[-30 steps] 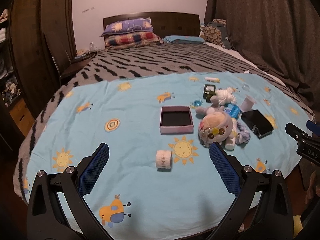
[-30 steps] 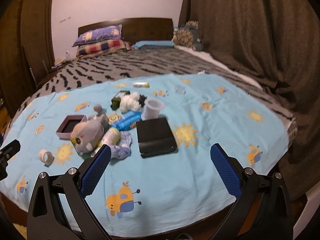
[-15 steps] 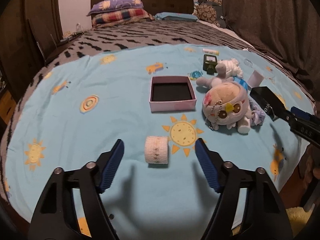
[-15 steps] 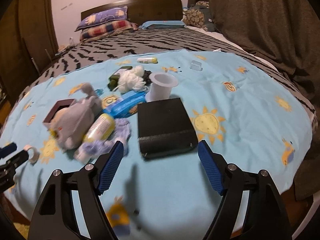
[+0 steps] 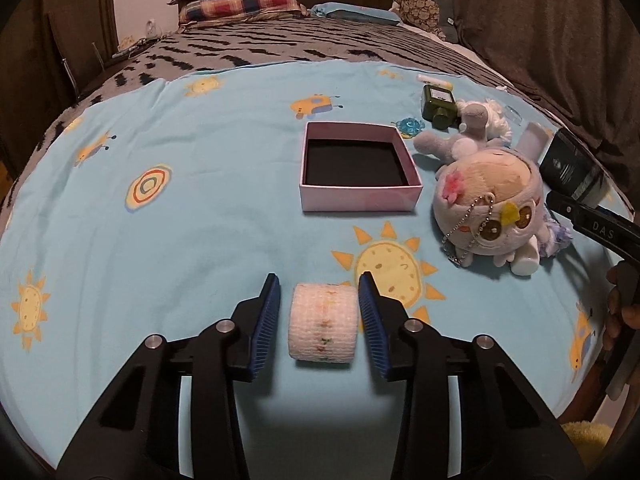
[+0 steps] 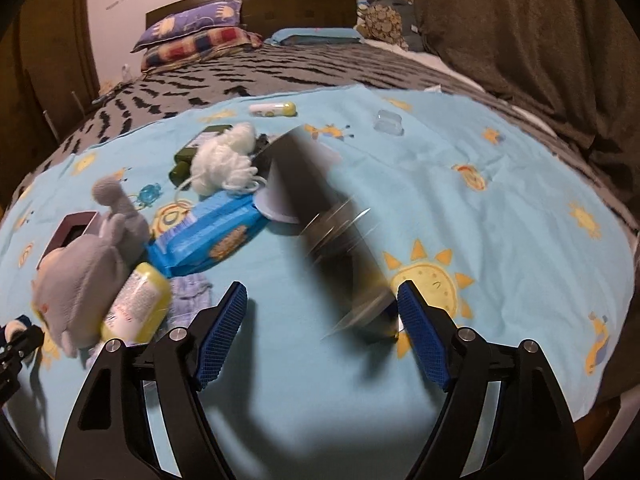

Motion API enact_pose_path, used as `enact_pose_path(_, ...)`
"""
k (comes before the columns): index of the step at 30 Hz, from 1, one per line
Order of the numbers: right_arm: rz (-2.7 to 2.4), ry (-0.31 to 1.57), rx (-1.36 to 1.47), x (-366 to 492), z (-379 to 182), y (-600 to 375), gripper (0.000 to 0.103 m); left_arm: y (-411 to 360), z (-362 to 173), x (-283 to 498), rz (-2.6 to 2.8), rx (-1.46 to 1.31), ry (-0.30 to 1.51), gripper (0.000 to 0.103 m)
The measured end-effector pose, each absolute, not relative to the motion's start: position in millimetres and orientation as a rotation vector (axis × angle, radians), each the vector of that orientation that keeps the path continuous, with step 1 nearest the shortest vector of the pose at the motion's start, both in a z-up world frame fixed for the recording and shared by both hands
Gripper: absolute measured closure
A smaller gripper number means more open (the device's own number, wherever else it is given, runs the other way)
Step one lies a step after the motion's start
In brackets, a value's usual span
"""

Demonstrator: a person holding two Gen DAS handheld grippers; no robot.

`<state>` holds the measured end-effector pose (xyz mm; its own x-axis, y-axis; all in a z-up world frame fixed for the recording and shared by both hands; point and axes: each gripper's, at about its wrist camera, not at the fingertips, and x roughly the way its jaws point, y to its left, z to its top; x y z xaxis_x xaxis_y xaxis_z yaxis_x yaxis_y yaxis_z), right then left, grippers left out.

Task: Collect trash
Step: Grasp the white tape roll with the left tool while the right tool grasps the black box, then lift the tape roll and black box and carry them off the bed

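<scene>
Status: collection barely begun; judged from the pictures, nothing has yet gone into the box.

Nearest, left wrist view: left hand-held gripper point(image 5: 318, 320), jaws just closing in around a white woven roll with coloured stitching point(image 5: 323, 326) that lies on its side on the light blue sun-print sheet point(image 5: 180, 240). Both blue pads stand just beside the roll's ends with a thin gap on each side; not yet clamped.

Nearest, right wrist view: right hand-held gripper point(image 6: 320, 336), jaws apart. A flat black rectangular case point(image 6: 340, 248), motion-blurred and tilted, has its near corner touching or just beside the right pad; the left pad is well clear. Whether it is truly gripped cannot be told.

Middle, left wrist view:
- Pale pink open cardboard box with dark lining point(image 5: 356, 172), empty; the likely receptacle.
- Grey plush doll with ball chain point(image 5: 488, 216), to the right of the box.

Middle, right wrist view:
- Yellow-capped white bottle point(image 6: 136, 304), against the doll.
- Blue wipes packet point(image 6: 208, 232).
- White cup point(image 6: 276, 210), mostly behind the case.

Farther:
- White yarn tangle point(image 6: 224, 160).
- Dark green bottle point(image 5: 438, 102).
- Small blue trinket point(image 5: 408, 125).
- White and yellow tube point(image 6: 272, 109).
- Clear plastic piece point(image 6: 386, 122).

Outstanding: every item listed is still loose on the bed.
</scene>
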<state>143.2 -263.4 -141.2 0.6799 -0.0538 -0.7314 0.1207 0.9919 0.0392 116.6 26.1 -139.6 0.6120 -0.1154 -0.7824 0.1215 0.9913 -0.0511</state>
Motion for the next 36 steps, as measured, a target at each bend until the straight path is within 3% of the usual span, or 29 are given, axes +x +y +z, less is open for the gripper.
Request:
enact_pose_path(6, -0.082, 0.798, 0.113, 144, -140, -268, 0.024, 28, -141, 121, -0.138, 0.008, 0.887, 0.079)
enact_pose_path(18, -0.082, 0.789, 0.252, 150, -136, -303, 0.026, 24, -142, 123, -0.140, 0.035, 0.861, 0.080)
enact_pose_path(28, -0.226, 0.827, 0.051, 162, -137, -315, 0.024, 20, -143, 129, -0.136, 0.039, 0.853, 0.080)
enact_pose_path(33, -0.250, 0.853, -0.052, 177, -141, -313, 0.005, 21, -144, 131, -0.136, 0.034, 0.852, 0.080)
enact_pose_path(36, -0.265, 0.857, -0.073, 183, -140, -318, 0.004, 21, -144, 131, -0.137, 0.034, 0.853, 0.080)
